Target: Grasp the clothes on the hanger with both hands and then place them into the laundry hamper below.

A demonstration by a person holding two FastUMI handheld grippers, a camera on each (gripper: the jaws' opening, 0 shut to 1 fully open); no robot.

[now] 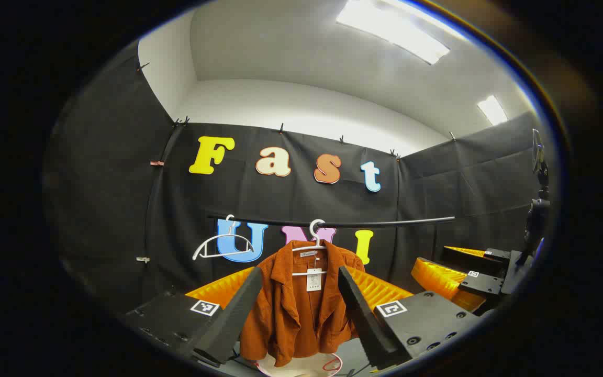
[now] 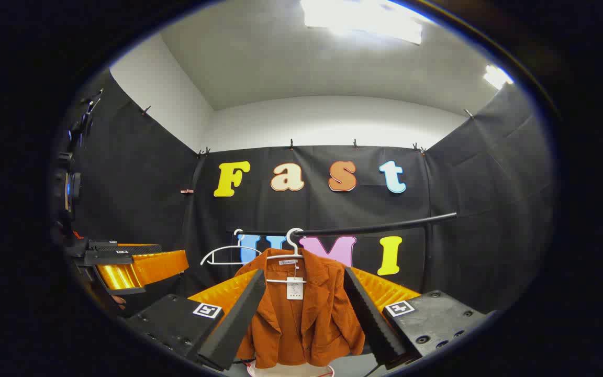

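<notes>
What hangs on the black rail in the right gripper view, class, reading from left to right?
Empty white hanger → rust-orange jacket on its own white hanger. Both hang from the rail; the stretch of rail to the right of the jacket carries nothing.

Nothing legible. A white tag hung at the jacket's collar, print too small to read. The neck label bore script, too blurred to read. Square black-and-white markers sat on the gripper bodies, without text.
</notes>
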